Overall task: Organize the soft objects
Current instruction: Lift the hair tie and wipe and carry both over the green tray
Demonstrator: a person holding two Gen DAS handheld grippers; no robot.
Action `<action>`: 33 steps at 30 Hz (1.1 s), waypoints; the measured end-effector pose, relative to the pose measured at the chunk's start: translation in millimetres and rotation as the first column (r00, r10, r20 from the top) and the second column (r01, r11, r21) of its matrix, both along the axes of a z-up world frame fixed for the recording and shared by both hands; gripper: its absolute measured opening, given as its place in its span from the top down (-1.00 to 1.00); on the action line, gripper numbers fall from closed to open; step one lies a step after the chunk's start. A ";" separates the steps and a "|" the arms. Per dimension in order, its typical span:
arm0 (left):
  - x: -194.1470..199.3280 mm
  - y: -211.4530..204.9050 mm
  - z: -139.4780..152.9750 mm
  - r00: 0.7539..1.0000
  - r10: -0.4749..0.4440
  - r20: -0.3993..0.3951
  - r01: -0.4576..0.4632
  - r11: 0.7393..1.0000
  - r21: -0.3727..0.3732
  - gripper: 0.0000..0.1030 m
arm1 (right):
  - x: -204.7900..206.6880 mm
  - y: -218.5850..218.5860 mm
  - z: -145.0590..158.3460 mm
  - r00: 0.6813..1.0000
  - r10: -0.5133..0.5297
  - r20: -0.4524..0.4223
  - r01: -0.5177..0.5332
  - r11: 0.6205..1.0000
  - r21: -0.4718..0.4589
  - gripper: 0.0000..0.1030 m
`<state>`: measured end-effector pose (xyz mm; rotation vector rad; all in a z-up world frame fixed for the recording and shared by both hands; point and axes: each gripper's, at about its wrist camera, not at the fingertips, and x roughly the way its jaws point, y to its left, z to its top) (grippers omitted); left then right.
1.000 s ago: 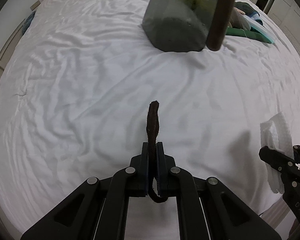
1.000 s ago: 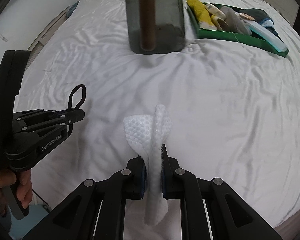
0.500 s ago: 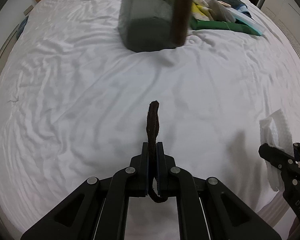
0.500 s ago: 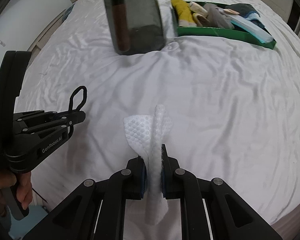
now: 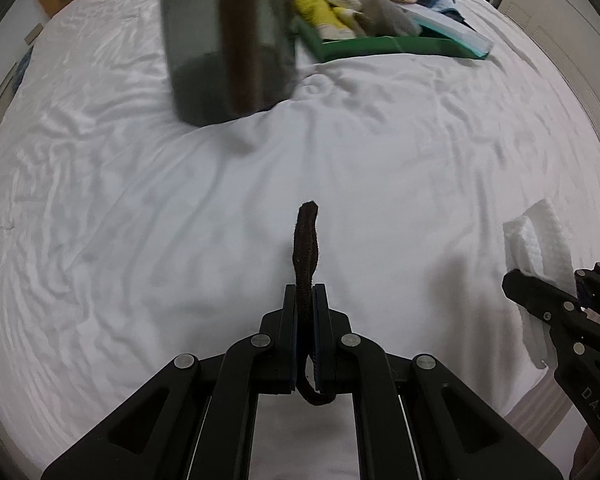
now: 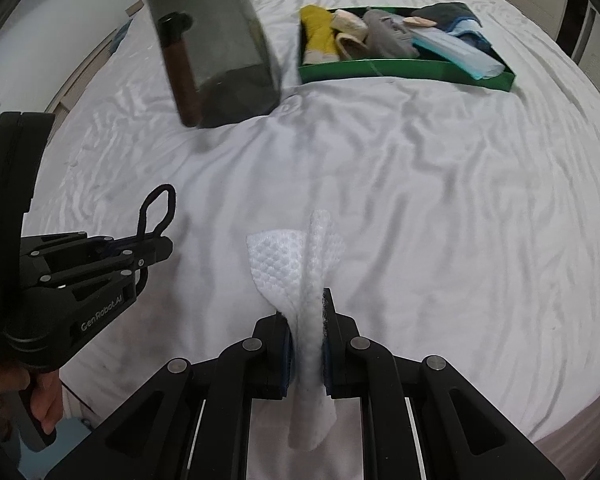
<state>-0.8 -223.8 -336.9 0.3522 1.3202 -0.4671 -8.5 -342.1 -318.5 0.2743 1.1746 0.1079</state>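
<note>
My left gripper [image 5: 305, 292] is shut on a dark brown hair tie [image 5: 307, 248], a loop that sticks up past the fingertips; it also shows in the right wrist view [image 6: 156, 216] at the left. My right gripper [image 6: 307, 300] is shut on a white textured cloth [image 6: 296, 256], which shows at the right edge of the left wrist view [image 5: 536, 240]. Both grippers hover side by side above the white bed [image 6: 420, 200]. A green tray [image 6: 404, 70] with several folded soft items lies far ahead.
A tall dark translucent container [image 6: 216, 40] with a brown cylinder [image 6: 180, 72] against it stands on the bed left of the tray; it also shows in the left wrist view [image 5: 228, 40]. The bed's front edge runs just below the grippers.
Both grippers have turned, so the dark container and tray shifted left in the views and the tray is in fuller view. Both holds are unchanged.
</note>
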 end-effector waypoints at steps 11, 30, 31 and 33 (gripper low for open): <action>2.5 -56.4 5.2 0.999 -0.049 -0.016 0.049 0.998 -0.033 0.92 | -1.8 -53.0 8.1 0.999 -0.029 -0.015 0.028 0.998 -0.056 0.79; 26.9 -146.6 8.6 0.993 -0.114 -0.018 0.112 0.991 -0.074 0.92 | 17.0 -145.7 20.2 0.994 -0.112 0.007 0.112 0.982 -0.152 0.79; 28.9 -150.3 9.2 0.993 -0.115 -0.016 0.113 0.991 -0.076 0.92 | 19.8 -147.2 19.9 0.993 -0.115 0.011 0.115 0.981 -0.154 0.79; 32.6 -156.7 9.9 0.993 -0.115 -0.015 0.113 0.991 -0.077 0.92 | 23.7 -152.9 22.3 0.993 -0.118 0.020 0.120 0.980 -0.161 0.79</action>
